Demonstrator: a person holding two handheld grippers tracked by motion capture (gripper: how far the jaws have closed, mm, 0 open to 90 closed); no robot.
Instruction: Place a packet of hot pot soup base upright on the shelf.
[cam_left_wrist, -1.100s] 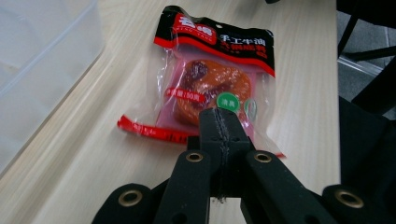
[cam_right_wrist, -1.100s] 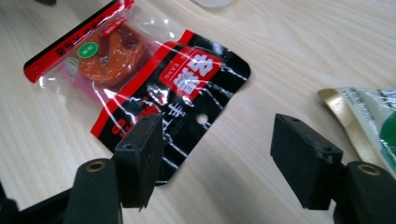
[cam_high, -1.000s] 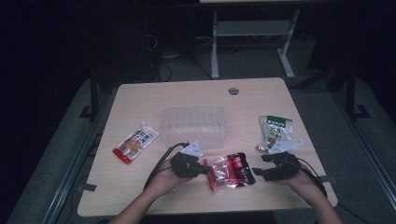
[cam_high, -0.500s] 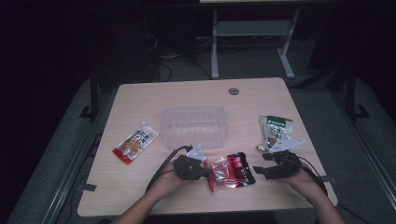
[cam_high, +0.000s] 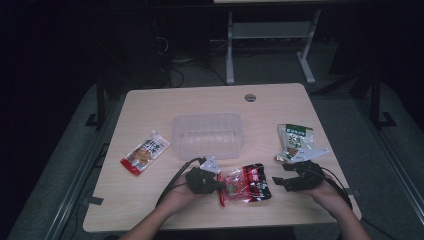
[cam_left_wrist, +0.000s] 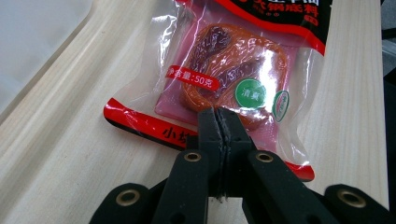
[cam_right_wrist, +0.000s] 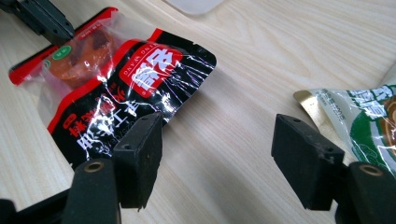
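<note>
A red and black snack packet (cam_high: 247, 184) lies flat near the table's front edge, between my two grippers. My left gripper (cam_high: 220, 186) is shut on the packet's left, clear-windowed end. In the left gripper view the jaws (cam_left_wrist: 218, 122) pinch the red sealed border of the packet (cam_left_wrist: 224, 74). My right gripper (cam_high: 278, 175) stands open just right of the packet, with nothing between its fingers. In the right gripper view it (cam_right_wrist: 217, 140) hovers over bare wood, its left jaw beside the packet's (cam_right_wrist: 116, 79) black end, and the left gripper (cam_right_wrist: 46, 21) shows at the far corner.
A clear plastic container (cam_high: 207, 135) sits mid-table behind the packet. A green packet (cam_high: 295, 140) lies just behind my right gripper, and an orange pouch (cam_high: 146, 151) lies at the left. The wooden table (cam_high: 200, 100) has a cable hole at the back.
My left gripper has shifted slightly at the packet's left end. The packet and my right gripper have hardly moved.
</note>
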